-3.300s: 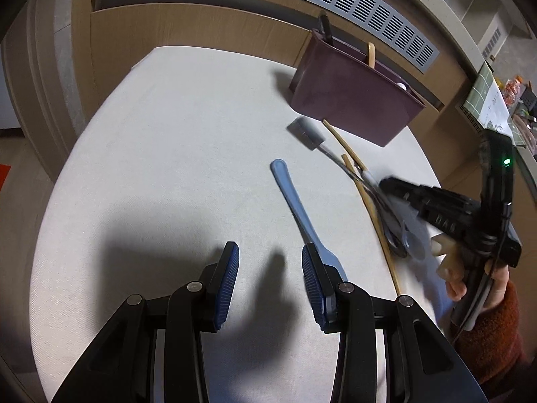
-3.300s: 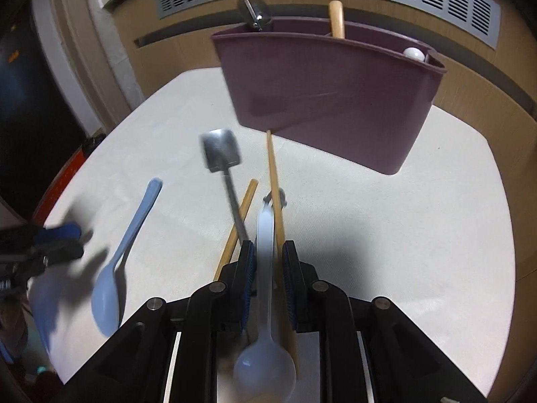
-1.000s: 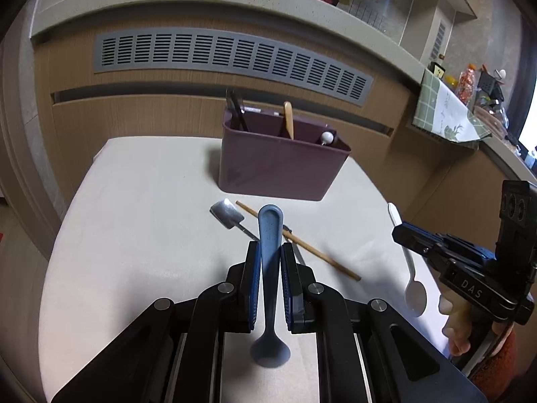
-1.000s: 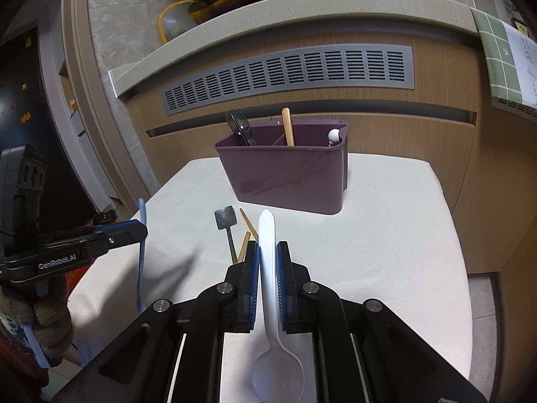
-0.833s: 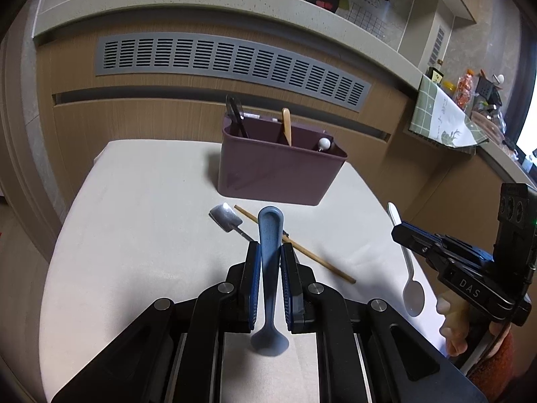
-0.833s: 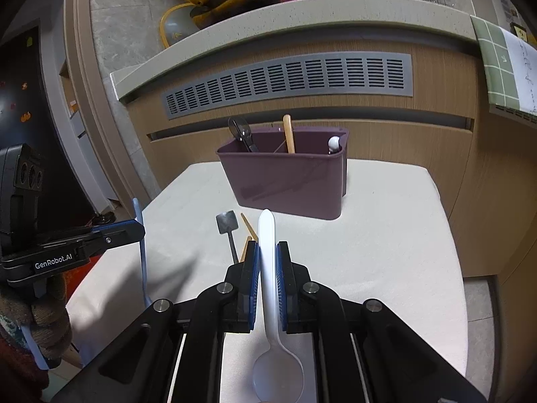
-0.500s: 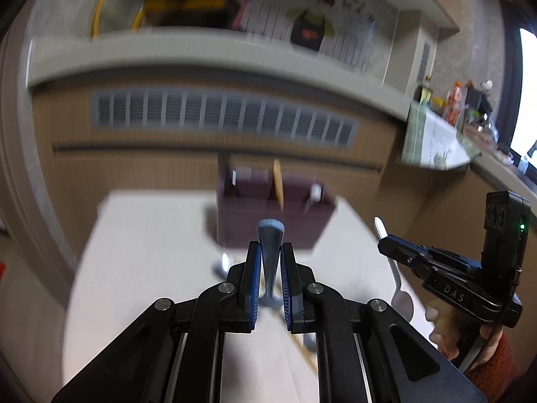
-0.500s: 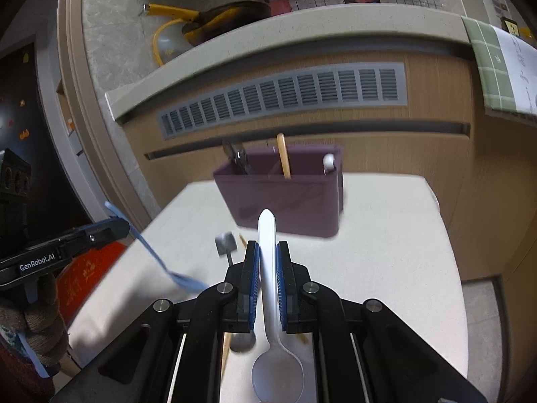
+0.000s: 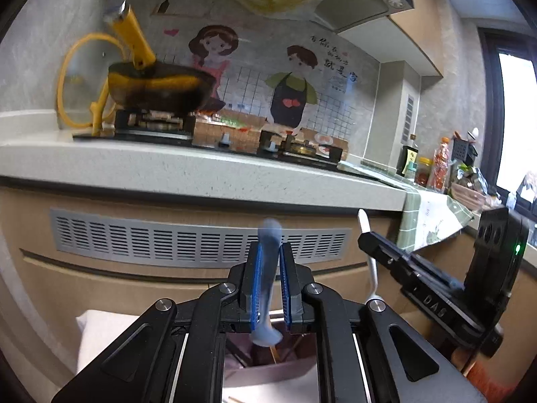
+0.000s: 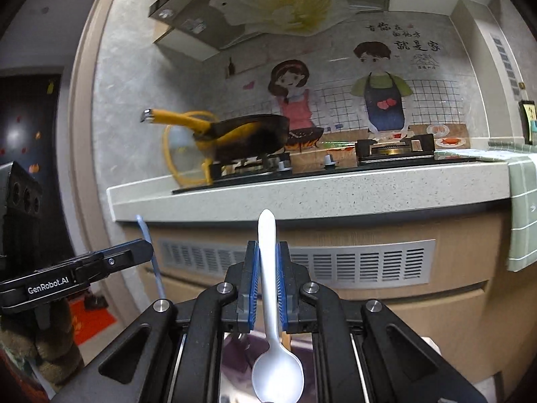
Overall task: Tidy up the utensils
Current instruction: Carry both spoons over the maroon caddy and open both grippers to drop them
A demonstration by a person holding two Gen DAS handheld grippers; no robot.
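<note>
My left gripper [image 9: 268, 252] is shut on a light blue spoon [image 9: 268, 278], handle up, bowl hanging down just above the purple utensil holder [image 9: 268, 372]. My right gripper [image 10: 266, 252] is shut on a white plastic spoon [image 10: 268, 302], handle up, bowl [image 10: 277, 376] down over the same holder [image 10: 235, 356]. Both grippers are raised and point level at the counter front. The right gripper and white spoon show at the right of the left wrist view [image 9: 369, 238]. The left gripper and blue spoon show at the left of the right wrist view [image 10: 147, 252].
A kitchen counter [image 9: 201, 181] with a grey vent panel [image 9: 167, 238] stands straight ahead. A stove with a dark pan [image 9: 157, 87] sits on it. The white table [image 9: 100, 329] lies below, with a wooden chopstick tip [image 9: 235, 399] at the bottom edge.
Both grippers have lifted and tilted up from looking down at the table to looking level at the counter. Each still holds its spoon, now over the purple holder.
</note>
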